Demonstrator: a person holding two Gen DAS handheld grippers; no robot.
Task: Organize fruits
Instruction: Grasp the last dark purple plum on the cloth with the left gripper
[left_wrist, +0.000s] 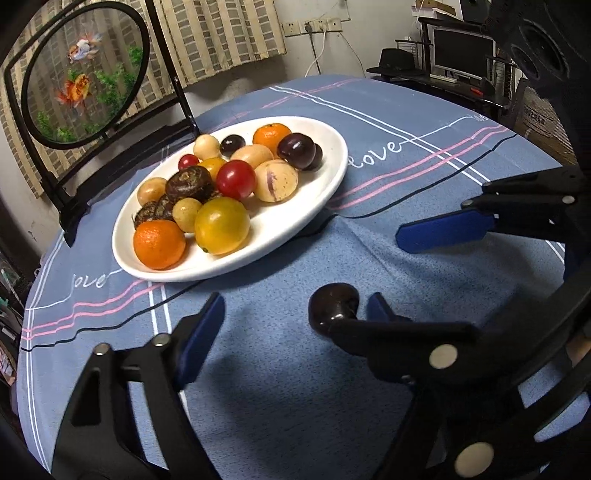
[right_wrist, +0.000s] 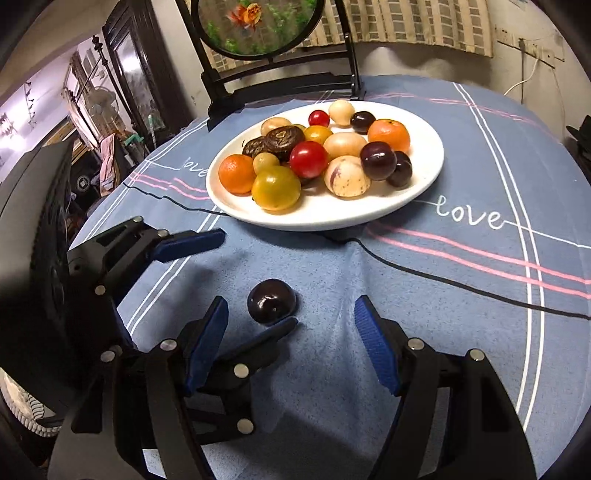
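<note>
1. Round bench (left_wrist: 406, 166) under a blue cloth with pink, white and black lines and the word "love".
2. On the far side, a white oval plate (left_wrist: 327, 177) heaped with fruit: orange (left_wrist: 159, 244) at its near left end, yellow tomato (left_wrist: 221, 226) just beside it, red tomato (left_wrist: 235, 180) in the middle, speckled pale melon (left_wrist: 276, 181) to the right, and two dark plums (left_wrist: 296, 150) touching at the far right.
3. Off the plate, a single plum (right_wrist: 271, 301) lying alone on the cloth near the middle of the bench, well apart from the plate and on its near side.
4. Left hand-held gripper (left_wrist: 295, 301) released, with blue pads spread wide and the plum between them, close to the right pad. Whether that pad touches the plum cannot be told, and the left pad is clearly apart from it.
5. Right hand-held gripper (right_wrist: 290, 300) released too, pads wide, with nothing grasped. Its fingers cross those of the left one, and the plum sits at its tips, nearer the left finger.
6. Behind the plate, at the far edge, a black-framed round screen (left_wrist: 83, 70) with painted goldfish and green weed.
</note>
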